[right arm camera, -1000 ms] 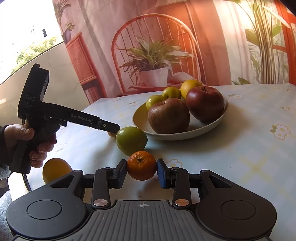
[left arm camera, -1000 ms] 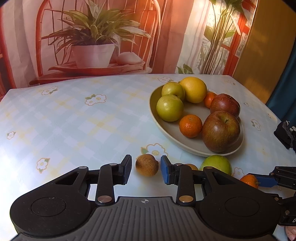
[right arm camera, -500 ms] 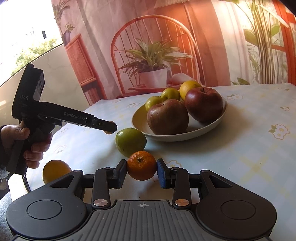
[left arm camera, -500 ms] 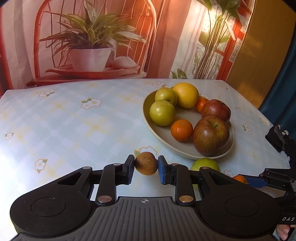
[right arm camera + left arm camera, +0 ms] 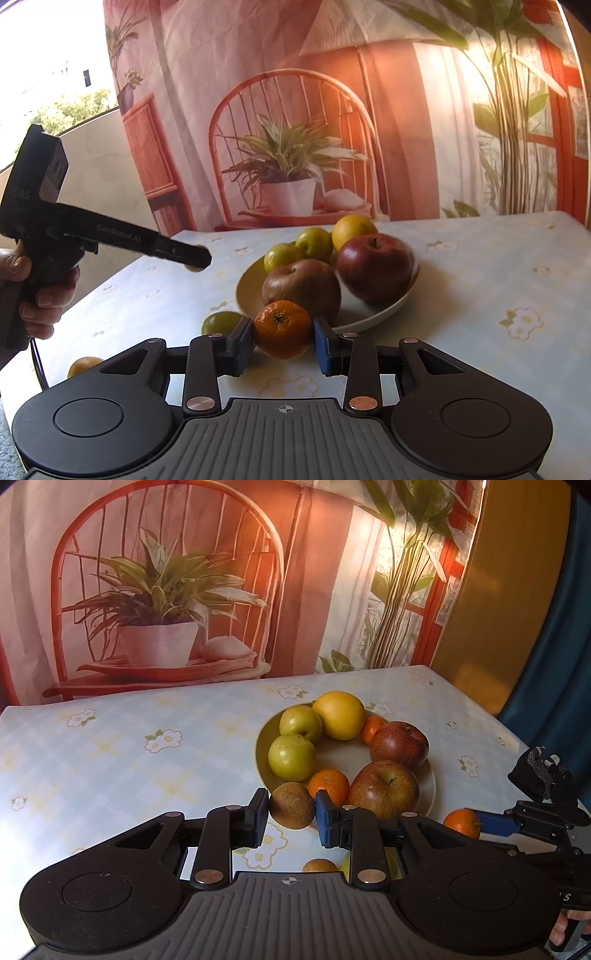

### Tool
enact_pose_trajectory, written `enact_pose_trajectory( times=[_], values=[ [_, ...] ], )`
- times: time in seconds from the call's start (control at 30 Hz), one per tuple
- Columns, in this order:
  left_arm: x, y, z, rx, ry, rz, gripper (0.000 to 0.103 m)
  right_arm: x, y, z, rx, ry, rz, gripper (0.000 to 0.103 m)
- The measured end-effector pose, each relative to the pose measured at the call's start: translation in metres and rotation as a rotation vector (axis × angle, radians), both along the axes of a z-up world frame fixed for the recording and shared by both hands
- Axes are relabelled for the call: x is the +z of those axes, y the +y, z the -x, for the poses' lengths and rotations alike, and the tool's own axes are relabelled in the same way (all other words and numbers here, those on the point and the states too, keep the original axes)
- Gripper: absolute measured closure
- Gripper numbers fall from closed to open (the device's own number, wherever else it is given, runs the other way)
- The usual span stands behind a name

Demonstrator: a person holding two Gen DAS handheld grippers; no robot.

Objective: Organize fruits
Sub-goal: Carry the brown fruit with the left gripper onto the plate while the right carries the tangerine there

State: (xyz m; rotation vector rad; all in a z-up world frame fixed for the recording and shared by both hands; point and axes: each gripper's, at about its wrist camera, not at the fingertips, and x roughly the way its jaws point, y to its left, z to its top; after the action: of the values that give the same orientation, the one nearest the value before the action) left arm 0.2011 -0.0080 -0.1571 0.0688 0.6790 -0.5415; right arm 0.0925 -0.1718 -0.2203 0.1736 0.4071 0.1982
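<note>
My left gripper (image 5: 291, 816) is shut on a small brown round fruit (image 5: 291, 805), held above the table just short of the cream bowl (image 5: 430, 786). The bowl holds two green apples (image 5: 291, 757), a yellow citrus (image 5: 343, 714), two red apples (image 5: 384, 788) and mandarins (image 5: 328, 782). My right gripper (image 5: 283, 345) is shut on an orange mandarin (image 5: 282, 328), lifted in front of the bowl (image 5: 384, 312). In the right wrist view the left gripper (image 5: 192, 258) hangs at the left, its brown fruit mostly hidden by the fingers.
A green apple (image 5: 221, 321) and a yellowish-orange fruit (image 5: 83, 365) lie on the flowered tablecloth (image 5: 480, 280) left of the bowl. Another small brown fruit (image 5: 319, 866) lies under my left gripper. A printed backdrop of a chair and plant stands behind the table.
My left gripper closed on the brown fruit and lifted it off the table toward the bowl. My right gripper rose with the mandarin, leaving the green apple lower in view.
</note>
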Motion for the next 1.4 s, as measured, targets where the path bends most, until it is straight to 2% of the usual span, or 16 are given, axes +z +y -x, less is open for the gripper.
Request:
enact_pose_trajectory(
  times=[0.2,0.37,0.6,0.87,1.4],
  values=[
    [-0.006,-0.012,-0.01,0.002,0.015,-0.011,0.074,0.008,-0.024,-0.022,-0.067,-0.048,0.035,0.071],
    [-0.011,-0.018,-0.022,0.02,0.029,-0.021,0.074,0.001,-0.03,-0.04,-0.072,-0.032,0.043,0.071],
    [-0.016,-0.025,-0.029,0.015,0.035,-0.03,0.074,-0.007,-0.041,-0.051,-0.102,-0.003,-0.013,0.071],
    [-0.024,-0.035,-0.038,0.004,0.041,-0.062,0.074,-0.011,-0.041,-0.054,-0.094,0.014,-0.02,0.071],
    [-0.028,-0.04,-0.046,-0.002,0.062,-0.069,0.074,-0.02,-0.043,-0.049,-0.115,0.019,-0.031,0.069]
  ],
)
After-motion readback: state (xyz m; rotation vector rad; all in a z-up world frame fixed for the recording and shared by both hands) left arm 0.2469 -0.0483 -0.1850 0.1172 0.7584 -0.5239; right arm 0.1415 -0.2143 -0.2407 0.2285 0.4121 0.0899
